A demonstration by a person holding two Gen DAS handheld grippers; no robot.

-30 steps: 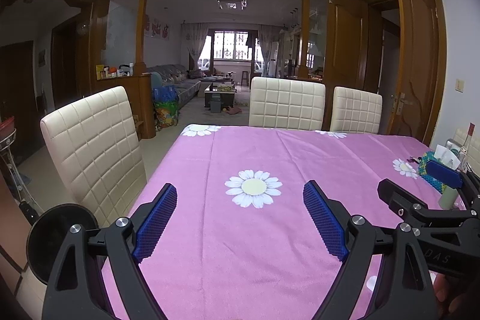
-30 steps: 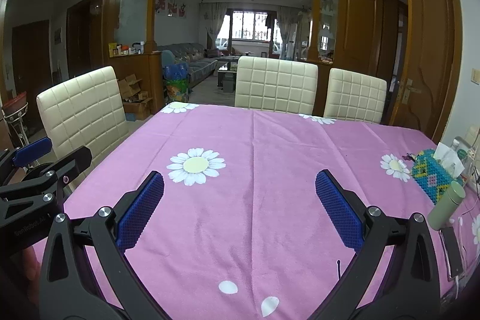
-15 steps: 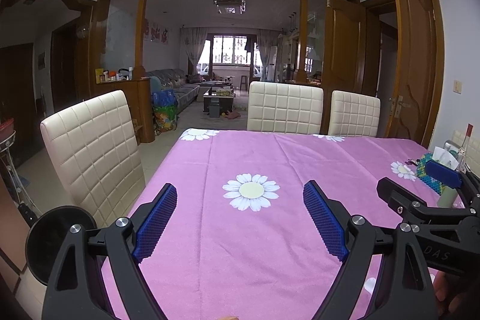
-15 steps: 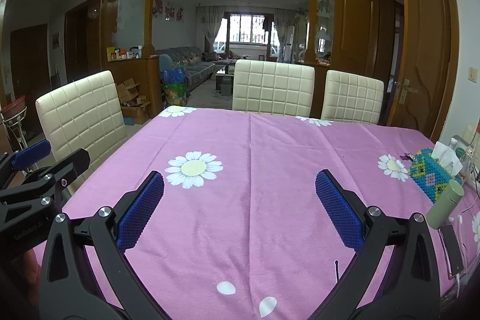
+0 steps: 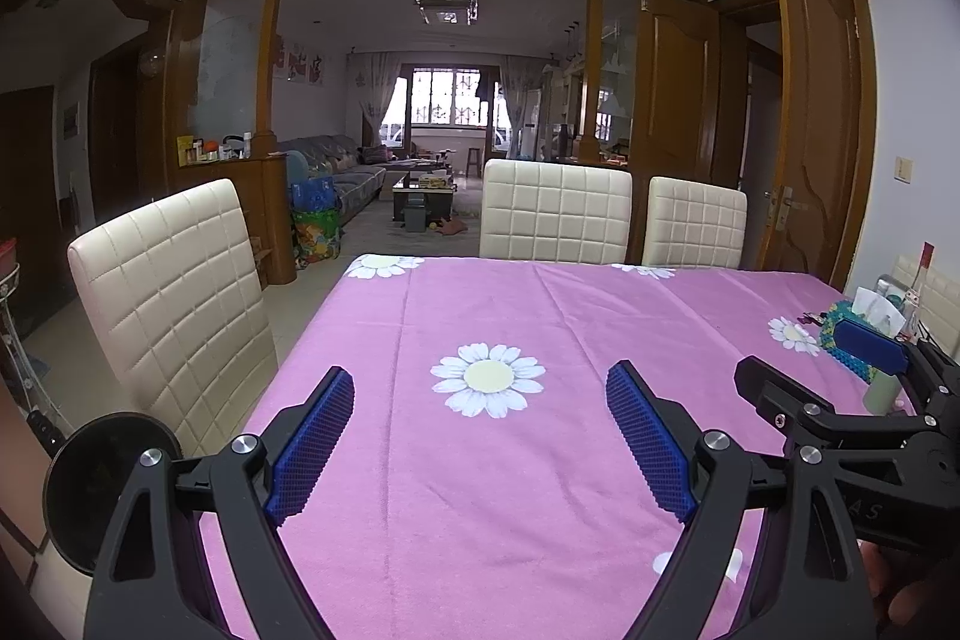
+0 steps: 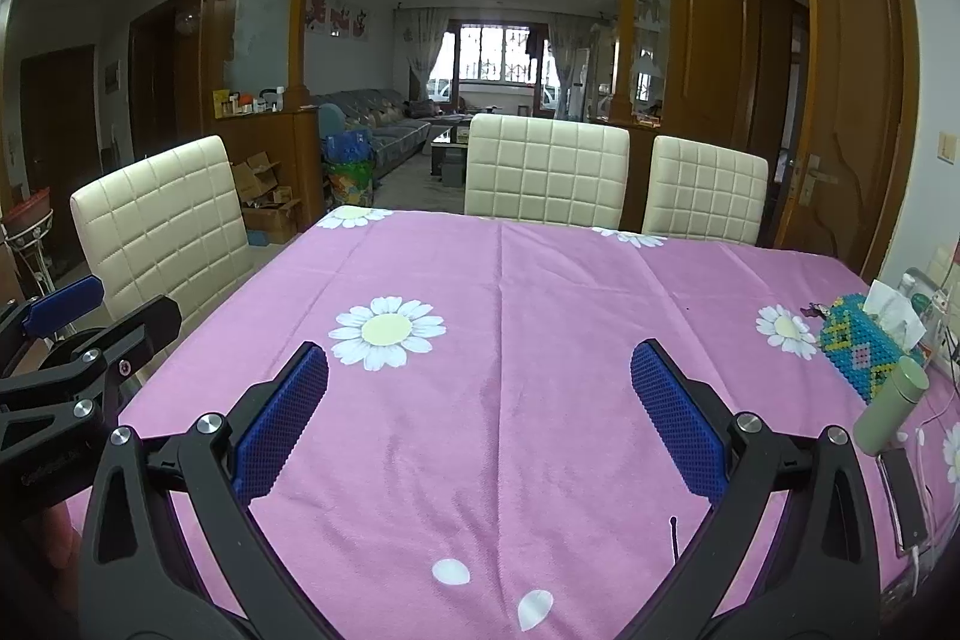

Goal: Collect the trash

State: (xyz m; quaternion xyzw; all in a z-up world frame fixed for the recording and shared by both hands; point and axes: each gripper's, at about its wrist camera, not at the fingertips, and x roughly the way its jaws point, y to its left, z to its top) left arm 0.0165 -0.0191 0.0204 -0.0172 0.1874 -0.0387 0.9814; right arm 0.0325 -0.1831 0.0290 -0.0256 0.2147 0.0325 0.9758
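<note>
Both grippers hover side by side over a table with a pink daisy-print cloth (image 5: 480, 460). My left gripper (image 5: 480, 382) stands open, its blue pads wide apart with only cloth between them. My right gripper (image 6: 480, 358) is open too, nothing between its pads. In the left wrist view the right gripper (image 5: 804, 376) shows at the right edge; in the right wrist view the left gripper (image 6: 108, 307) shows at the left edge. A thin dark stick (image 6: 674, 541) lies on the cloth near the front. No other trash item is visible on the table.
At the right edge stand a beaded tissue box (image 6: 864, 352), a green cylindrical bottle (image 6: 891, 409) and a phone (image 6: 906, 502) with a cable. Cream quilted chairs flank the table: one on the left (image 5: 174, 304), two at the far side (image 5: 555, 211). A wooden door (image 6: 852, 100) stands open at right.
</note>
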